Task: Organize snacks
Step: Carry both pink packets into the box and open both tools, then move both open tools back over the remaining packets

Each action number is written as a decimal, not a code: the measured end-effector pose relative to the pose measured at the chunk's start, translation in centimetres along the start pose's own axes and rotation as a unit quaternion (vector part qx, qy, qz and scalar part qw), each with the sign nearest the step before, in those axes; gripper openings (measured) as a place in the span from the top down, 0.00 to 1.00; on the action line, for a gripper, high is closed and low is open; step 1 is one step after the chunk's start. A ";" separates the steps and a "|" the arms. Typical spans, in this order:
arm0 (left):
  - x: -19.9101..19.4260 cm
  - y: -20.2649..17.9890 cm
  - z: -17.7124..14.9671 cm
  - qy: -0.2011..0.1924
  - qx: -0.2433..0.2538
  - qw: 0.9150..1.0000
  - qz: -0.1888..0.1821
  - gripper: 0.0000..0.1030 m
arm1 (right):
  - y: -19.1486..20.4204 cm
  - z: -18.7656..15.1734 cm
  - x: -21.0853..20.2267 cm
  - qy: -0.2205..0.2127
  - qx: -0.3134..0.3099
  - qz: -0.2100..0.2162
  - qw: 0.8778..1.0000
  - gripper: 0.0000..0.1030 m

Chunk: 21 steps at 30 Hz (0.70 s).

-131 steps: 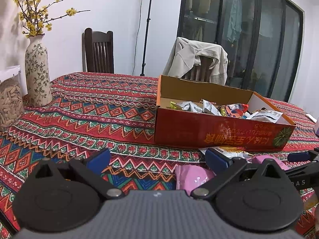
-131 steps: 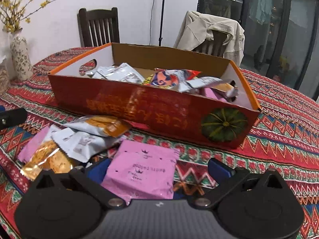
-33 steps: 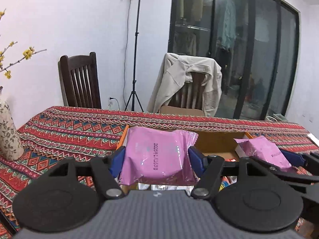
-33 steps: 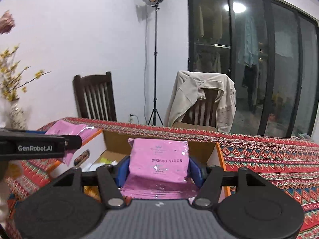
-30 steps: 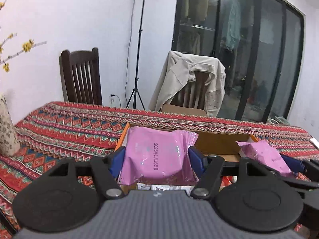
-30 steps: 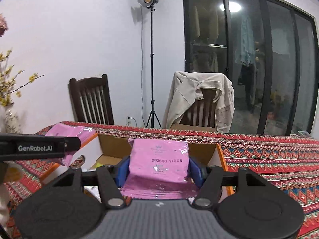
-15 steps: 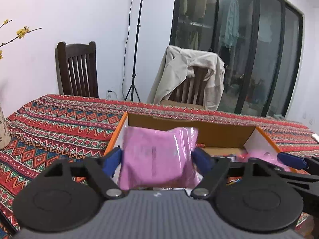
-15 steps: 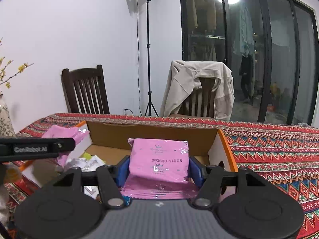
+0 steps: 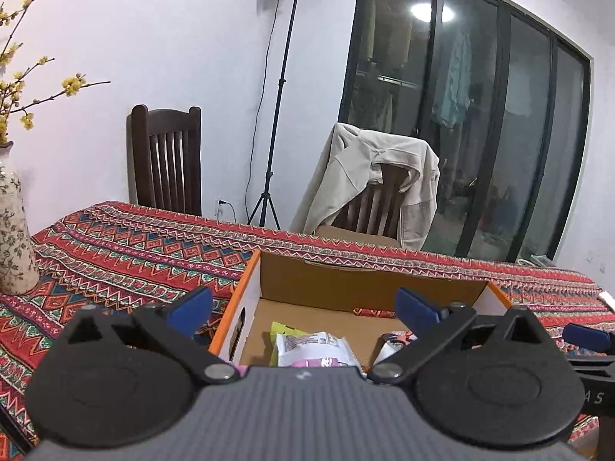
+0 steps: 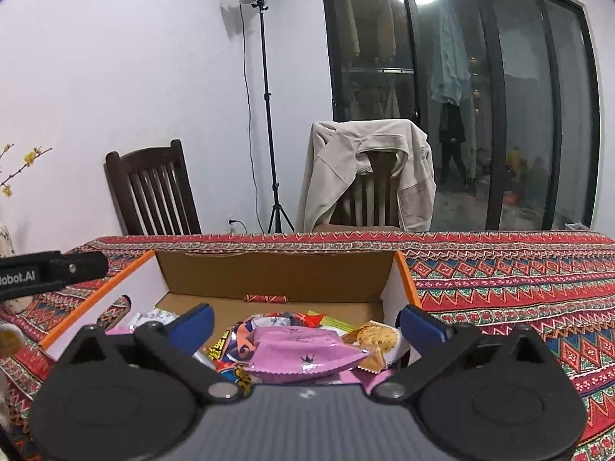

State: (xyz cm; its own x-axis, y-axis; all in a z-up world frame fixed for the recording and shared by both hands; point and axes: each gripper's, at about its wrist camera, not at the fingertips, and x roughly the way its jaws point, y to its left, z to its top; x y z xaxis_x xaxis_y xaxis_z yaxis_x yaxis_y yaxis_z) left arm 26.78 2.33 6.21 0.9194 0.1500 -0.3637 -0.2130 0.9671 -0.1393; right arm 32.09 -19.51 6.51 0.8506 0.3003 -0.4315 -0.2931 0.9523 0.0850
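The cardboard box (image 9: 246,273) with an orange rim stands on the patterned tablecloth, right under both grippers. My left gripper (image 9: 303,305) hangs over the box's left end, its jaws opening wide with nothing between them. Below it lie a white packet (image 9: 313,345) and a sliver of a pink packet (image 9: 311,363). My right gripper (image 10: 307,324) hovers over the right end, jaws also opening. A pink packet (image 10: 303,353) rests loose on the snack pile beneath it, clear of both pads. A cookie packet (image 10: 374,340) lies beside it.
A flowered vase (image 9: 11,246) stands at the table's left edge. Behind the table are a dark wooden chair (image 9: 167,161), a chair draped with a beige jacket (image 9: 369,184), a light stand (image 9: 286,96) and dark glass doors (image 9: 480,134).
Both grippers have spread their jaws and let go of their pink packets. The packets have dropped into the box, and the left one has gone almost out of sight.
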 end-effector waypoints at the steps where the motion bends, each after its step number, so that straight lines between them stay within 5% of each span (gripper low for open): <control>1: -0.2 -0.1 0.2 0.002 0.000 1.000 0.002 0.00 | 0.0 0.1 -0.3 0.000 0.000 -0.001 1.000 0.00; 11: -4.3 0.3 0.8 0.018 0.010 1.000 0.003 0.00 | 0.9 0.9 -4.0 0.014 -0.006 0.012 1.000 0.00; 21: -7.3 2.1 -3.1 0.065 0.040 0.997 0.001 0.00 | 1.2 -2.5 -6.9 0.064 -0.042 0.021 0.997 0.00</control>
State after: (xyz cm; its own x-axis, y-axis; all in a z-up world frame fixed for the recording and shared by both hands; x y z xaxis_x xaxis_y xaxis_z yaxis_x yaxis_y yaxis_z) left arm 18.55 2.67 5.75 0.8667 0.1292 -0.4818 -0.1828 0.9809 -0.0658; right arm 24.79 -20.54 7.35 0.7750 0.3258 -0.5414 -0.3677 0.9294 0.0329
